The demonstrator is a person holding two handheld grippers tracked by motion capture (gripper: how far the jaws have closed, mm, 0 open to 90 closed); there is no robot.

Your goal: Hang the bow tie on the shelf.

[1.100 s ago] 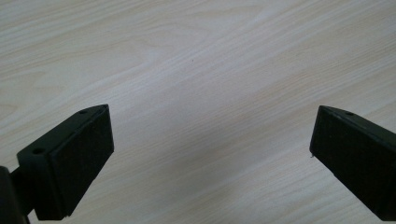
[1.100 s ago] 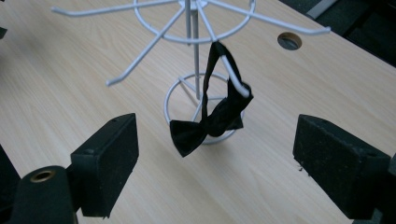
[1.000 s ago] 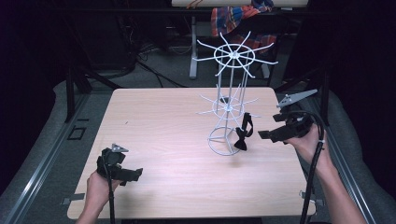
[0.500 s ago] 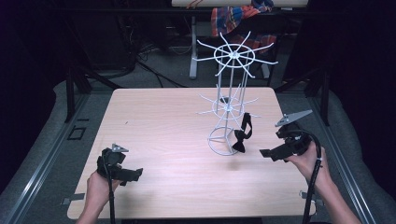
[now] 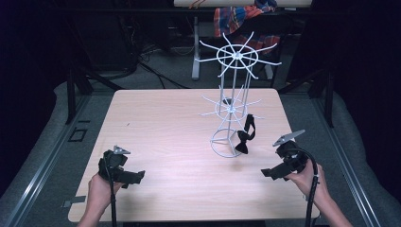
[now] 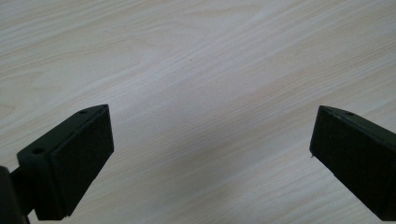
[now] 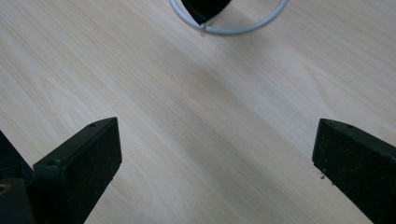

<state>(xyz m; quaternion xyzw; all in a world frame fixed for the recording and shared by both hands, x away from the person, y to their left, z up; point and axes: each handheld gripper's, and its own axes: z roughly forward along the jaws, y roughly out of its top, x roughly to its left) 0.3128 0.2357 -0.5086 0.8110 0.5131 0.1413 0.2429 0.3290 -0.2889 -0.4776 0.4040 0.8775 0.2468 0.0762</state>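
Note:
A white wire rack [image 5: 235,94] with two tiers of spokes stands on the wooden table [image 5: 165,123], right of the middle. A black bow tie [image 5: 244,137] hangs from a lower spoke, down by the rack's base ring [image 5: 222,152]. My right gripper [image 5: 267,173] is low over the table's right front, right of the rack. Its jaws have just been opening, and nothing is between them. The right gripper view [image 7: 215,158] shows bare wood, with the base ring [image 7: 229,30] and the tip of the bow tie [image 7: 204,8] ahead. My left gripper [image 5: 137,176] rests open at the front left over bare wood [image 6: 210,154].
Beyond the table's far edge a plaid cloth [image 5: 236,16] hangs over a frame, with a white post [image 5: 195,52] and cables on the floor. Metal rails run along both sides of the table. Bare wood lies between the two grippers.
My right gripper has come down from beside the rack's lower tier to just over the table's right front, and a little towards me. The left gripper and the bow tie have stayed put.

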